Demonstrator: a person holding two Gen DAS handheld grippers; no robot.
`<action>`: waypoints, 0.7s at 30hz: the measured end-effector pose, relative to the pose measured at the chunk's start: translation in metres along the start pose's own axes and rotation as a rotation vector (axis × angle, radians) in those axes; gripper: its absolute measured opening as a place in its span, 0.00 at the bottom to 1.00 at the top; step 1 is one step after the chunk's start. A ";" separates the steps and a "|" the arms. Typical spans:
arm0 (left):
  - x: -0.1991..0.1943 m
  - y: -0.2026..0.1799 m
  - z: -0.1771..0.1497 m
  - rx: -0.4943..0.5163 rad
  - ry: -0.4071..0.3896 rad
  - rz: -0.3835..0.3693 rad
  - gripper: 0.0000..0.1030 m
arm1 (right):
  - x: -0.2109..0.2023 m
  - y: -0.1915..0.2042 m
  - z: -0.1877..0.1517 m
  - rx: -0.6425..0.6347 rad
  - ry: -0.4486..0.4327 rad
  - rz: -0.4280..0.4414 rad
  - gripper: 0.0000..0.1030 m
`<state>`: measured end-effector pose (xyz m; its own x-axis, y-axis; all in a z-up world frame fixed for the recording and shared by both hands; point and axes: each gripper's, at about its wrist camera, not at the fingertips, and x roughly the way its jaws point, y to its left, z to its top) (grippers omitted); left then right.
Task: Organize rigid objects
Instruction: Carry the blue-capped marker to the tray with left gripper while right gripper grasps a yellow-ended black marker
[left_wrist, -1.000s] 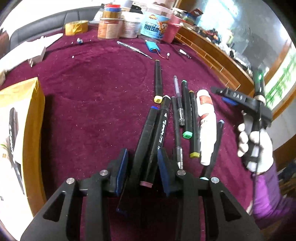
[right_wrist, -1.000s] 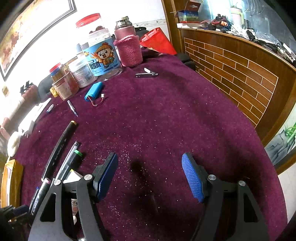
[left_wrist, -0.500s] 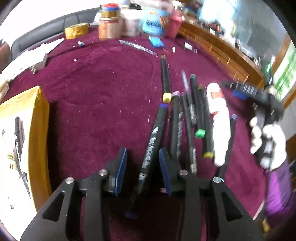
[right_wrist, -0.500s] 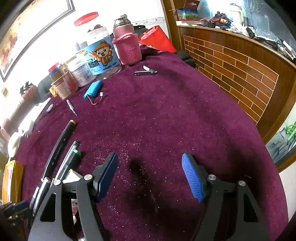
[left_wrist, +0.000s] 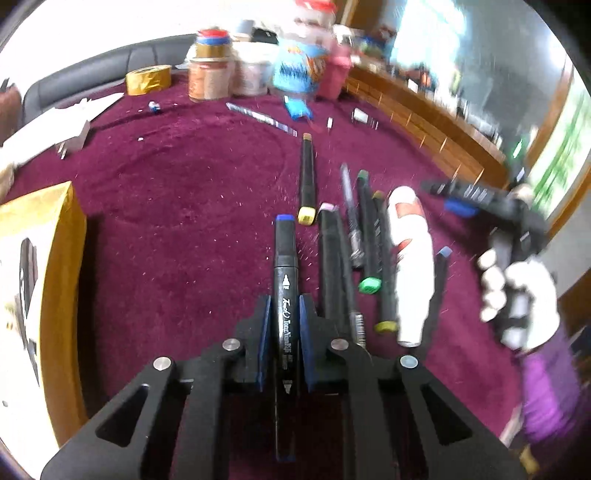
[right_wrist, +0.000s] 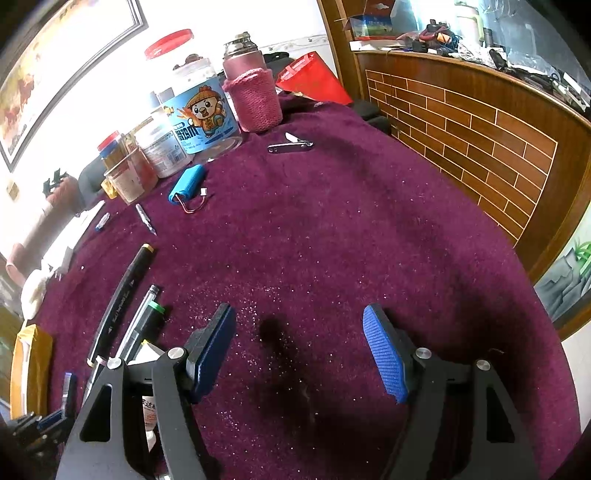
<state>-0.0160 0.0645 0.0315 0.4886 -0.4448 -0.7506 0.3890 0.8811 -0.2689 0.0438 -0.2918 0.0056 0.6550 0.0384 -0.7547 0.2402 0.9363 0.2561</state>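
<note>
Left wrist view: left gripper (left_wrist: 283, 325) is clamped on a black marker w/ blue cap (left_wrist: 284, 266); its jaws have just been closing and the blue pads press the barrel on both sides. The marker runs straight along the fingers, blue cap pointing away toward the table's far edge. Just right of it, a row of markers and pens (left_wrist: 364, 254) lies on the maroon tablecloth (left_wrist: 177, 206), w/ a white tube (left_wrist: 412, 266) at the row's right end. A separate marker w/ yellow cap (left_wrist: 307, 181) lies farther out. A yellow box (left_wrist: 64, 280) sits at the table's left edge. Only this view shows the right gripper from outside, held by a white-gloved hand (left_wrist: 517, 295) near the right edge.

Right wrist view: right gripper (right_wrist: 299, 347) stands spread wide, nothing between its pads, bare cloth beneath. Only this view shows the far-edge clutter sharply: cartoon-labelled jar (right_wrist: 195, 110), pink flask (right_wrist: 253, 92), blue battery pack (right_wrist: 186, 182), nail clipper (right_wrist: 290, 146). The marker row shows partly at lower left, well apart from the pads.
</note>
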 end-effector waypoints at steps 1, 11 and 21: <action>-0.006 0.003 -0.001 -0.025 -0.015 -0.025 0.11 | 0.000 0.000 0.000 0.002 0.000 0.001 0.65; -0.095 0.051 -0.014 -0.181 -0.251 -0.252 0.12 | -0.022 0.049 0.016 -0.043 0.048 0.112 0.66; -0.157 0.118 -0.044 -0.263 -0.394 -0.241 0.12 | 0.045 0.189 0.016 -0.318 0.250 0.041 0.64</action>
<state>-0.0812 0.2451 0.0909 0.6852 -0.6221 -0.3788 0.3425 0.7342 -0.5862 0.1300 -0.1184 0.0301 0.4556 0.1250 -0.8814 -0.0416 0.9920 0.1192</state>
